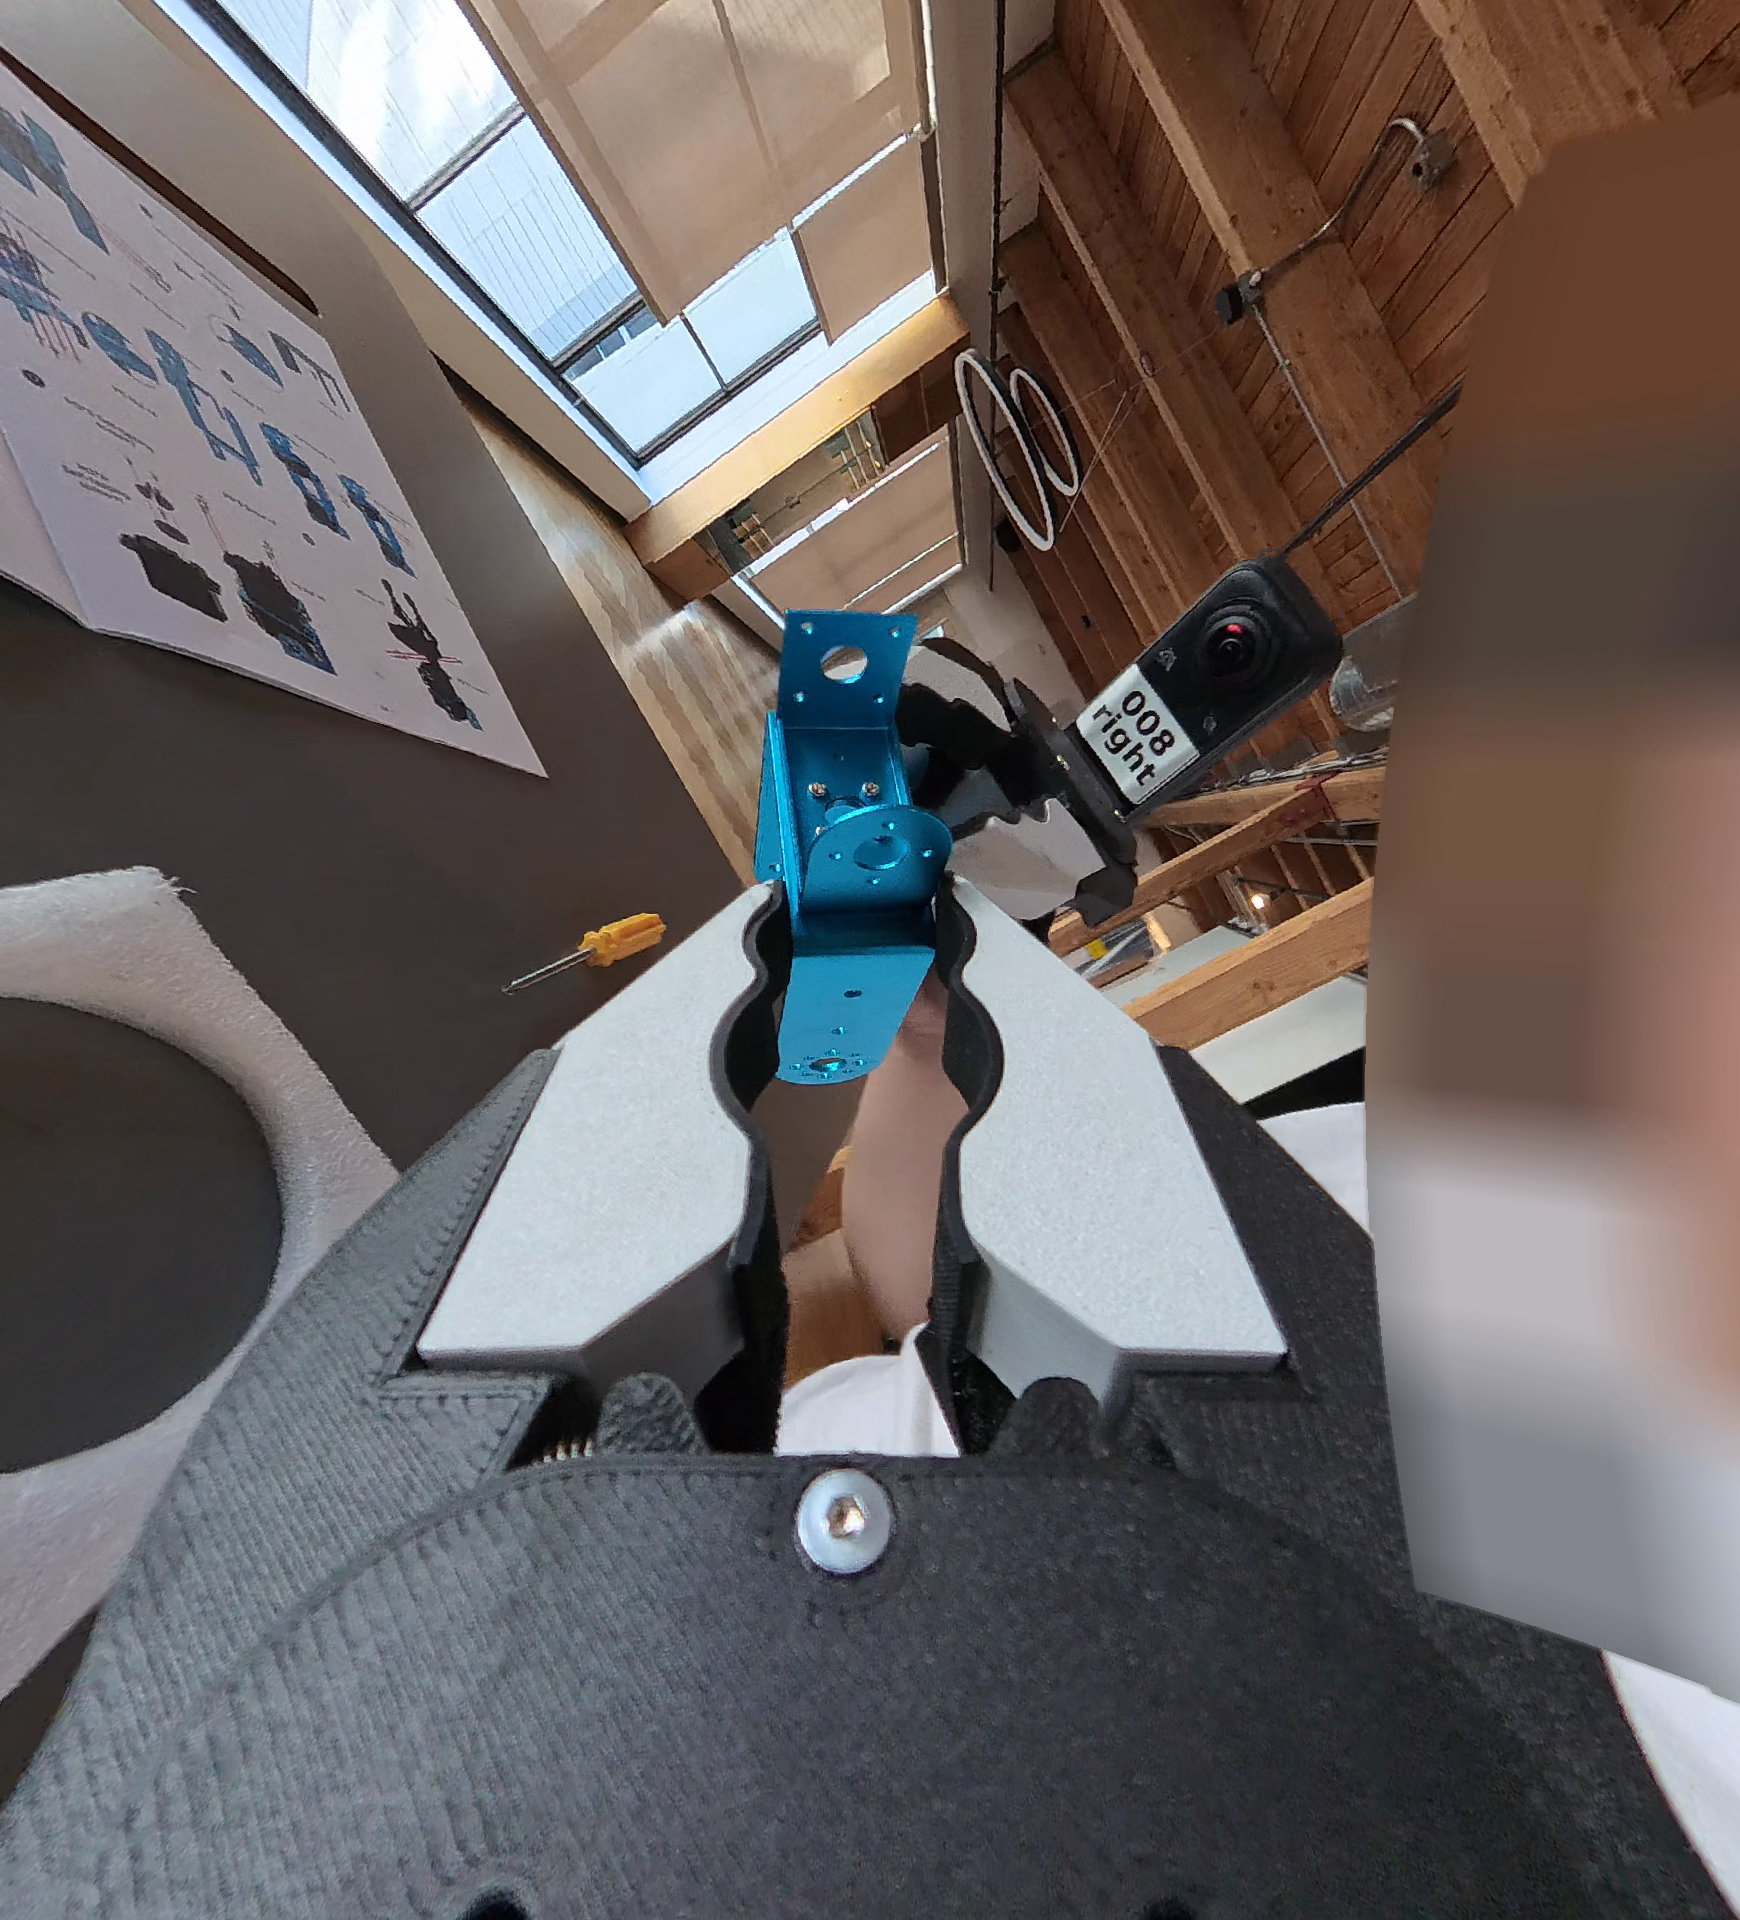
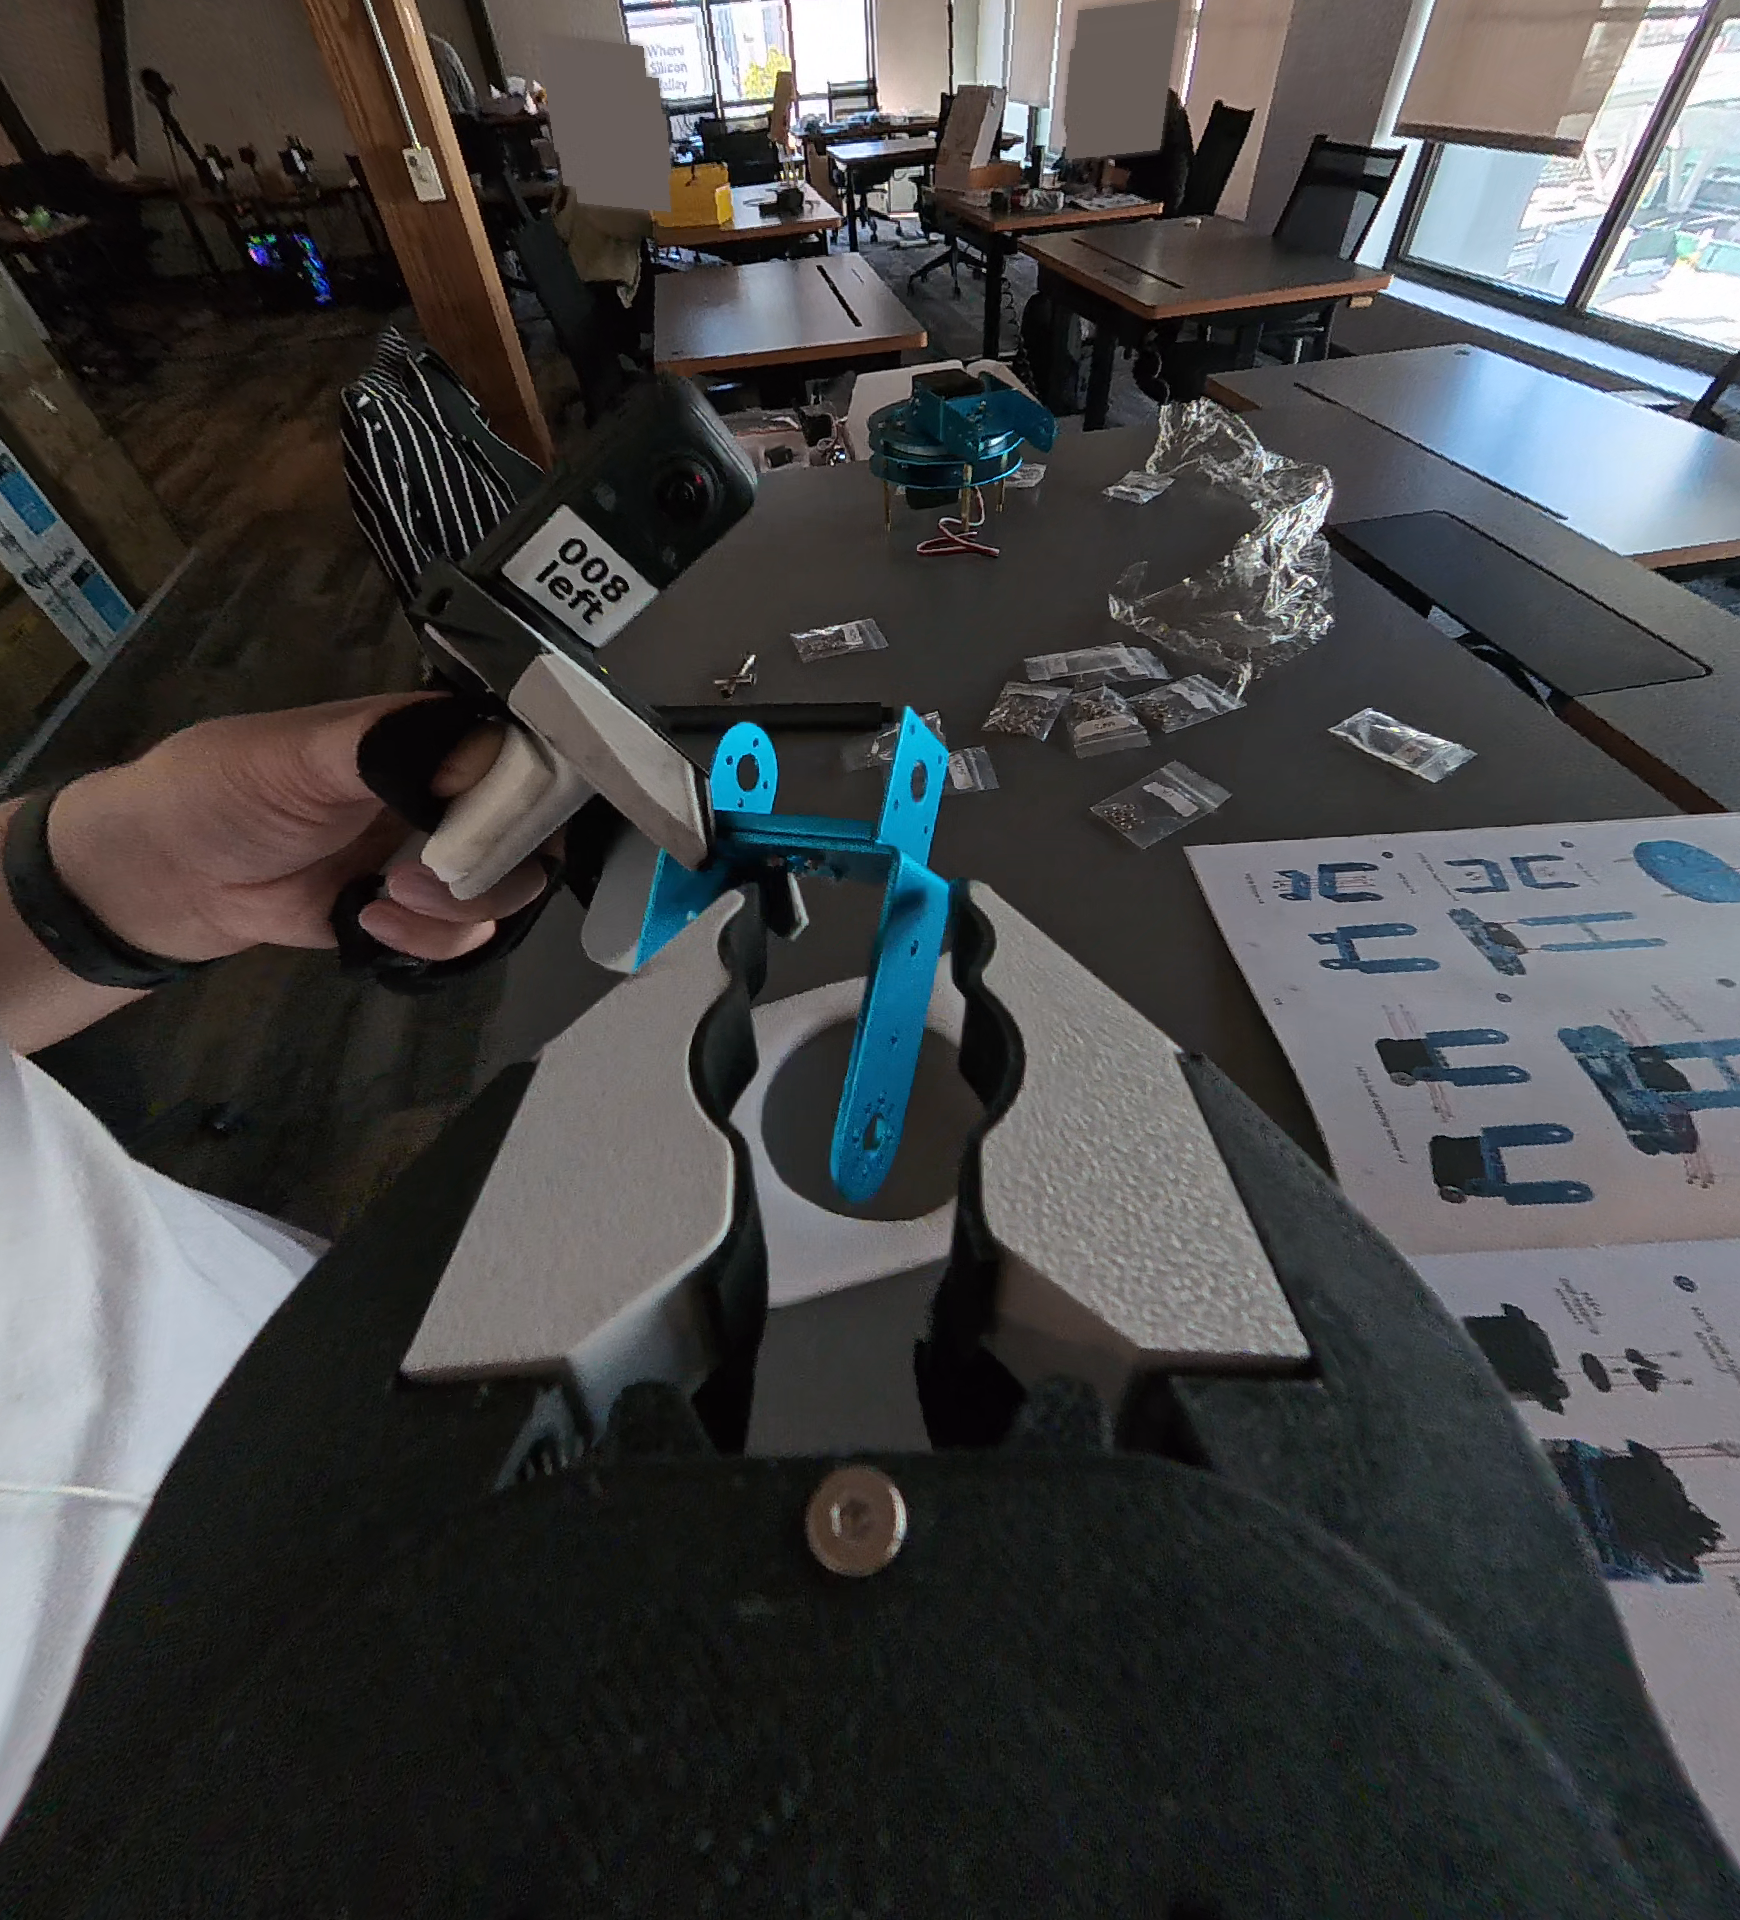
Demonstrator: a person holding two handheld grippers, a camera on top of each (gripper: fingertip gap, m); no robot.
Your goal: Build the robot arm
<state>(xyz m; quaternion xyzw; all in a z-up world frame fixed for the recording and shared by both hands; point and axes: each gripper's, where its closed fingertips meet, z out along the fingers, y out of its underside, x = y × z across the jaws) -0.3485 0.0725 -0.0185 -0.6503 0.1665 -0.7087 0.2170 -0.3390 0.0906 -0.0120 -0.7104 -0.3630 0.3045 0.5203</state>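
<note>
My left gripper point(image 2: 710, 847) clamped one side of the blue perforated metal bracket assembly point(image 2: 845, 831), held above the dark grey table point(image 2: 1053, 852). My right gripper point(image 2: 850, 914) pinched its other bracket arm, jaws nearly closed. White printed instruction sheet point(image 2: 1531, 1039) lay at the table's right edge.

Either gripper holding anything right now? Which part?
Both grip one blue metal bracket assembly. The left gripper clamps one U-bracket at its fingertips; the right gripper pinches the other bracket near its bend, its long arm hanging free.
</note>
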